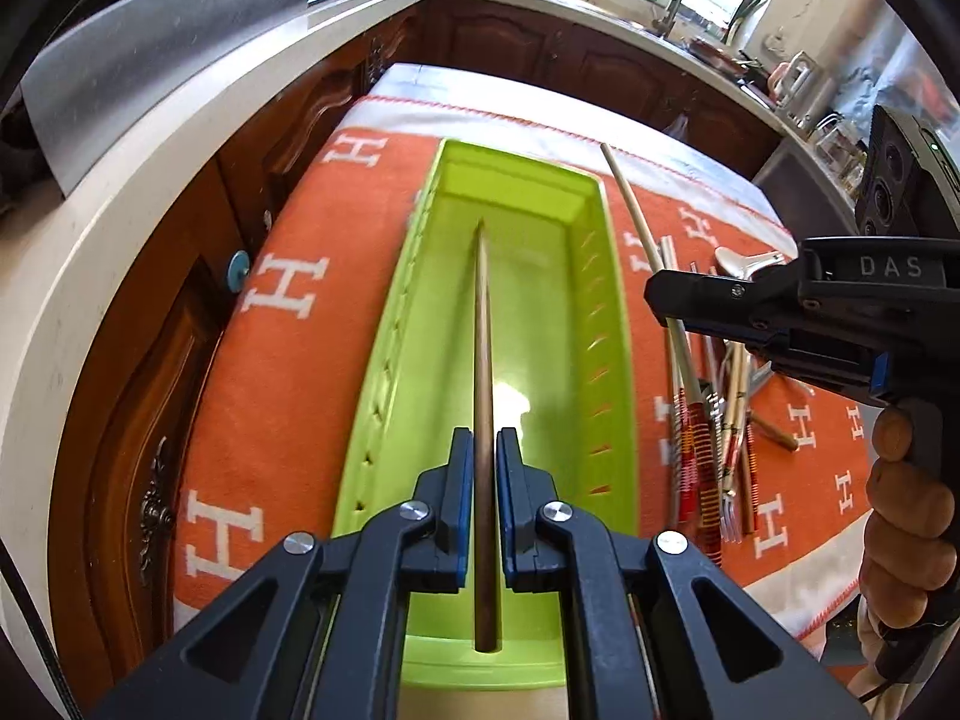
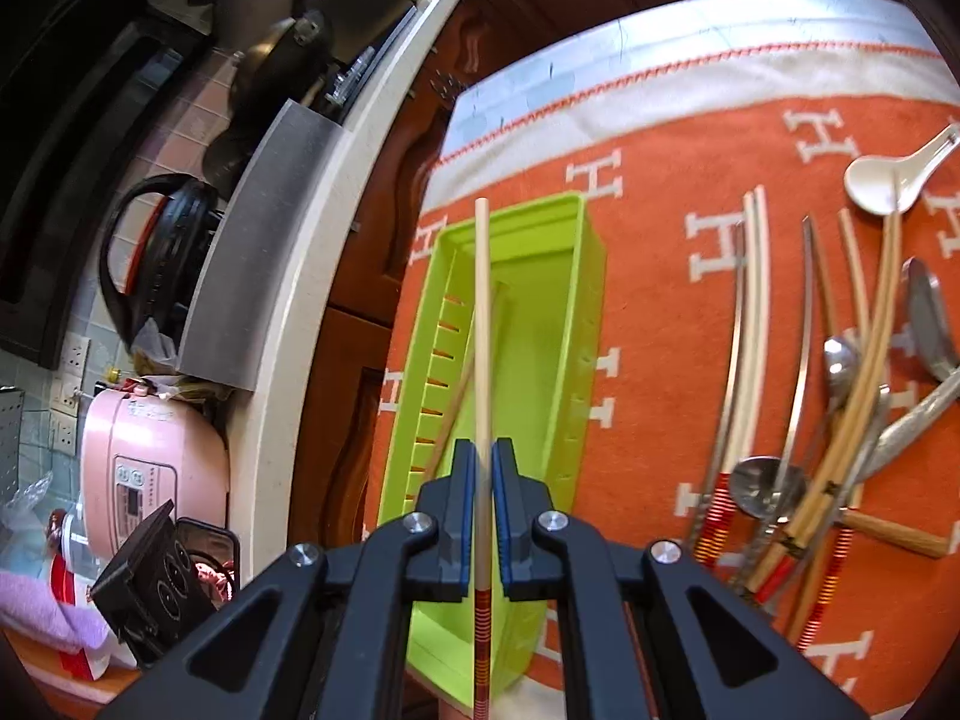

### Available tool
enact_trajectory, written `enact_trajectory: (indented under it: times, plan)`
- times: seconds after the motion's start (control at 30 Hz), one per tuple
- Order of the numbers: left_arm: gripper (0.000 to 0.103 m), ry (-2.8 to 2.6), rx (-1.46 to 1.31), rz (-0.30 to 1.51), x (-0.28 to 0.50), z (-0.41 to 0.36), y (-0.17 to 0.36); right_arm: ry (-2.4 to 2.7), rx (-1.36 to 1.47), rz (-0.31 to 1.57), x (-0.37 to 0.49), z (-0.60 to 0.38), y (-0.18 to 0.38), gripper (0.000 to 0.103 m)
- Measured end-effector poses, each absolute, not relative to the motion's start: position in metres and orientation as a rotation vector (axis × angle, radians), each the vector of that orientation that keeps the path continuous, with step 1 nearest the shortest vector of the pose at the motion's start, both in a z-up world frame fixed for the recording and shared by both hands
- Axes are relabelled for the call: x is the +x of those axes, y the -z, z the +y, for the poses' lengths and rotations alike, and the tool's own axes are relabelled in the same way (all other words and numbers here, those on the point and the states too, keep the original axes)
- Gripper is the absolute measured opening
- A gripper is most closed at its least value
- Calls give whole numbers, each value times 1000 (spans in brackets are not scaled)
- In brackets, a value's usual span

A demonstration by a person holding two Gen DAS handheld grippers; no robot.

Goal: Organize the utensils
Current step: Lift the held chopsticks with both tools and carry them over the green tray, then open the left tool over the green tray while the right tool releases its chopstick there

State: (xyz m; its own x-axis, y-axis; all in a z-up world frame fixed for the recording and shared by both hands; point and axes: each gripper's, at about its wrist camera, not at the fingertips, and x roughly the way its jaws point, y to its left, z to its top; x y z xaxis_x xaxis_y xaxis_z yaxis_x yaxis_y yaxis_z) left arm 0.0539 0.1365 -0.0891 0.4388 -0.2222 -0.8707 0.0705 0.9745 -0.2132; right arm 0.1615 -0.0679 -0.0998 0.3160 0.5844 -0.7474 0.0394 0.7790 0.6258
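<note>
A lime-green plastic tray [image 1: 618, 324] lies lengthwise on an orange cloth; it also shows in the right wrist view [image 2: 591, 300]. My left gripper [image 1: 483, 450] is shut on a brown wooden chopstick [image 1: 483, 324] held over the tray. My right gripper [image 2: 486, 456] is shut on a pale chopstick with a red striped handle [image 2: 482, 300], above the tray's left side. The right gripper also shows in the left wrist view [image 1: 663, 294], right of the tray. The brown chopstick [image 2: 459, 396] shows slanting in the tray. A pile of chopsticks, spoons and forks [image 2: 828, 396] lies right of the tray.
The orange cloth with white H letters [image 1: 300, 360] covers the table. A white countertop [image 1: 150, 192] and dark wooden cabinets run along the left. A pink rice cooker [image 2: 150, 456] and a black kettle [image 2: 156, 258] stand on the counter. A white ceramic spoon [image 2: 882, 180] lies at the far right.
</note>
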Motion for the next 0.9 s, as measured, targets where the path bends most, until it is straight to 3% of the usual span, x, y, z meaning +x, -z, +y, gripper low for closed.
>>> enact_trajectory:
  times: [0.27, 0.37, 0.43, 0.6, 0.9]
  plan:
    - [26, 135, -100, 1086, 46, 141, 87, -340, 642, 1254, 165, -60, 115, 6]
    - [53, 102, -93, 1059, 43, 143, 80, -329, 664, 1266, 164, -60, 121, 6]
    - [62, 70, -83, 1008, 40, 147, 73, -322, 671, 1276, 164, -59, 124, 6]
    - [63, 22, -71, 960, 41, 155, 62, -308, 667, 1287, 164, -55, 128, 6]
    - [64, -74, -81, 1087, 50, 171, 83, -276, 599, 1263, 161, -49, 119, 9]
